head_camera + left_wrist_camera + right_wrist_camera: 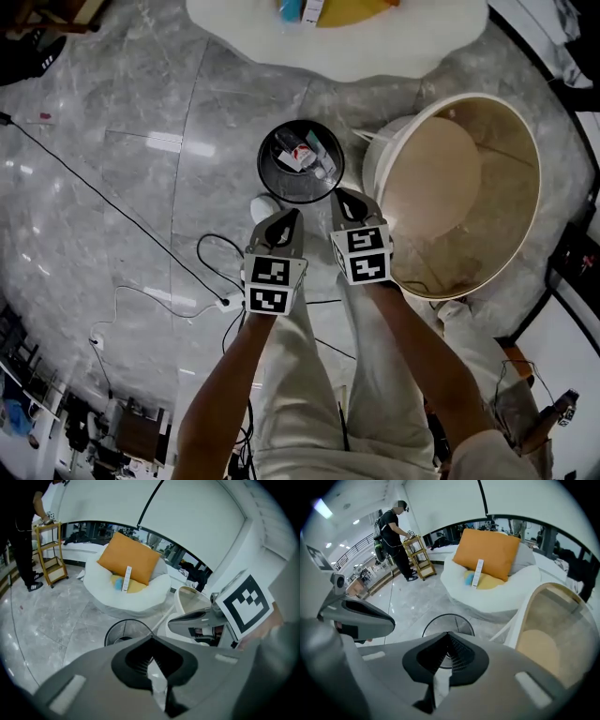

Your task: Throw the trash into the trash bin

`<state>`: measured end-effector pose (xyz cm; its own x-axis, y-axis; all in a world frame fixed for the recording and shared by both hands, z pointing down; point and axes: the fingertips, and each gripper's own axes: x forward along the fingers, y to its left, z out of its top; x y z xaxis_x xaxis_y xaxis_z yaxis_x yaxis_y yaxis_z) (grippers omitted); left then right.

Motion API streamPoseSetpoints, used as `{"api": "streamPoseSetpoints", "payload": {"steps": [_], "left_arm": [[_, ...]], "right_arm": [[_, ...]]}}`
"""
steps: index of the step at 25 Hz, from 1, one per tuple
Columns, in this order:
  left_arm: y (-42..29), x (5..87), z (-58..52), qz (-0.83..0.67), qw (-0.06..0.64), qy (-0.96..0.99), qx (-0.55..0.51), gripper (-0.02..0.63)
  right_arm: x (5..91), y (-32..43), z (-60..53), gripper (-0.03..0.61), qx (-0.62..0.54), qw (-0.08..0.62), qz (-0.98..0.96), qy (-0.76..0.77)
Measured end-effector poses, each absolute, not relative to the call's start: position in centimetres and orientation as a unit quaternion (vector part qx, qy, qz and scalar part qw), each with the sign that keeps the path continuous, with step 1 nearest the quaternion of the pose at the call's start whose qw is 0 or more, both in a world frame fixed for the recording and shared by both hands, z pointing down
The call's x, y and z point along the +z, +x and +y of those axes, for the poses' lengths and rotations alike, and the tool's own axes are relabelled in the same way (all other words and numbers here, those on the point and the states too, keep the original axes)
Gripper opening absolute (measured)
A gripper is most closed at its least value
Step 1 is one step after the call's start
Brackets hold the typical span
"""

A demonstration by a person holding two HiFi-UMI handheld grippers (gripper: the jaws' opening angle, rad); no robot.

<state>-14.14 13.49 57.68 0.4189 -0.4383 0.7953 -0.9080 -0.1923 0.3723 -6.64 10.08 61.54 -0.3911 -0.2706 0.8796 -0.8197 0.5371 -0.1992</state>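
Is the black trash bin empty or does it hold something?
Not empty: the trash bin holds pieces of trash, seen in the head view.

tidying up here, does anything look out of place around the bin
A white lump shows just outside the trash bin, at its near left edge, while other trash is inside. Whether it lies on the floor is unclear.

Trash bin (263, 156): round, black, wire-mesh, open-topped, standing upright on the grey marble floor (112, 159), just beside the base of a large cream tub chair (525, 150) and near a white beanbag (337, 52). Trash (302, 156): crumpled white and red wrappers with a pale clear piece, lying on the bin's bottom. A white crumpled lump (263, 206) lies on the floor just outside the near rim
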Motion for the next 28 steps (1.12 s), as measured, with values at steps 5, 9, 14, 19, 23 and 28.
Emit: {"api": "streamPoseSetpoints", "payload": {"steps": [5,9,14,19,23,28], "left_arm": [[-13.6,54.5,13.1,-0.473,0.411,0.731,0.270,0.000],[-13.0,51.9,13.5,-0.474,0.416,0.730,0.262,0.000],[-11.8,47.0,14.2,-0.471,0.400,0.740,0.266,0.000],[-10.8,41.7,14.4,-0.473,0.388,0.747,0.261,0.000],[-9.6,36.9,13.7,-0.471,0.361,0.765,0.249,0.000],[-8.0,30.9,14.2,-0.462,0.327,0.789,0.238,0.000]], "right_arm": [[57.5,-5.0,9.2,0.021,0.311,0.415,-0.767,0.379],[52.9,-4.3,8.3,0.021,0.285,0.401,-0.776,0.395],[47.0,-3.1,7.8,0.020,0.272,0.367,-0.790,0.409],[41.8,-1.3,7.7,0.020,0.269,0.332,-0.796,0.429],[37.9,0.4,8.1,0.020,0.261,0.317,-0.795,0.446],[33.0,1.6,11.4,0.020,0.248,0.311,-0.802,0.446]]}}
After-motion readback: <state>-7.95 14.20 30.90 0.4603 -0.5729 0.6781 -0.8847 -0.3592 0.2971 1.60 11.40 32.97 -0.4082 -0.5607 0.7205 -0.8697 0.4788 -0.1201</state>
